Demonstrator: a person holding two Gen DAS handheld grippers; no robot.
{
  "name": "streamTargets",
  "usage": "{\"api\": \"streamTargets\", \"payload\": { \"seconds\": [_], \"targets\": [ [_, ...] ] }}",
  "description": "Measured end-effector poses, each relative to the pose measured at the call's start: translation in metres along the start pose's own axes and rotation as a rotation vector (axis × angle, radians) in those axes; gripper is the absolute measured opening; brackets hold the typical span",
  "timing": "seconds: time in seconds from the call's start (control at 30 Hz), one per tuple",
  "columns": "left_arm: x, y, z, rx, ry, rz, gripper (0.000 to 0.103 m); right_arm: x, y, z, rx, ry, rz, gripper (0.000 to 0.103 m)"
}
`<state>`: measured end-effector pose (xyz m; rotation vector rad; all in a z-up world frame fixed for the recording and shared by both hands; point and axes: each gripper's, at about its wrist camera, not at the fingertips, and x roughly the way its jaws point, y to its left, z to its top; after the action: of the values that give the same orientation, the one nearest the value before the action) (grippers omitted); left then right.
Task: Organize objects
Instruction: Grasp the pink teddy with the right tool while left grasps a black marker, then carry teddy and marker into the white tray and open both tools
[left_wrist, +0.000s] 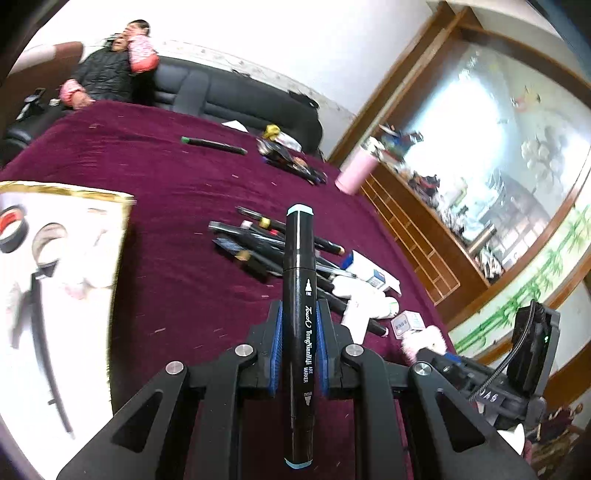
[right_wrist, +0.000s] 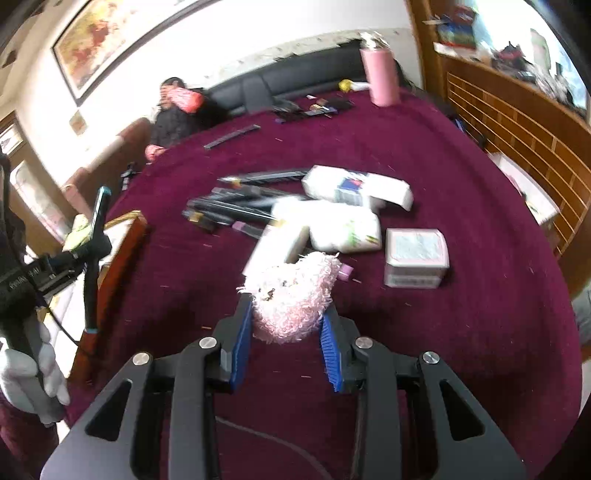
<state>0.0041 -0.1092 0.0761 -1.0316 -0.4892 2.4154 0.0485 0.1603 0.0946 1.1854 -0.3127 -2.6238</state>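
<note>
My left gripper (left_wrist: 300, 308) is shut on a black art marker (left_wrist: 298, 258) with pale blue end caps, which lies lengthwise between the blue pads and points away over the purple tablecloth (left_wrist: 166, 166). In the right wrist view that marker (right_wrist: 92, 280) stands upright at the left edge, above a gold-rimmed box (right_wrist: 127, 225). My right gripper (right_wrist: 288, 308) is shut on a pink fluffy puff (right_wrist: 295, 291), the blue pads pressing its sides just above the cloth. A pile of dark pens and pencils (right_wrist: 229, 206) lies beyond it.
White soft packs (right_wrist: 354, 188) and a pink-and-white box (right_wrist: 415, 254) lie near the puff. A pink bottle (right_wrist: 380, 77) and more pens (right_wrist: 310, 107) sit at the far edge. The white box (left_wrist: 55, 277) holds tape rolls. A person (left_wrist: 107, 70) sits on the dark sofa.
</note>
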Motion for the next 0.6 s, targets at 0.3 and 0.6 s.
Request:
{"api": "streamTargets", "payload": {
  "seconds": [0.3,0.6],
  "targets": [
    [-0.095,0.097,-0.01,-0.11,-0.107,0.195,0.013,0.018,0.104,0.021,-0.216,0.013,0.107,0.032],
    [-0.121,0.174,0.021,-0.12,-0.076,0.37,0.013,0.097,0.222,0.032,-0.344,0.183,0.321,0.032]
  ]
}}
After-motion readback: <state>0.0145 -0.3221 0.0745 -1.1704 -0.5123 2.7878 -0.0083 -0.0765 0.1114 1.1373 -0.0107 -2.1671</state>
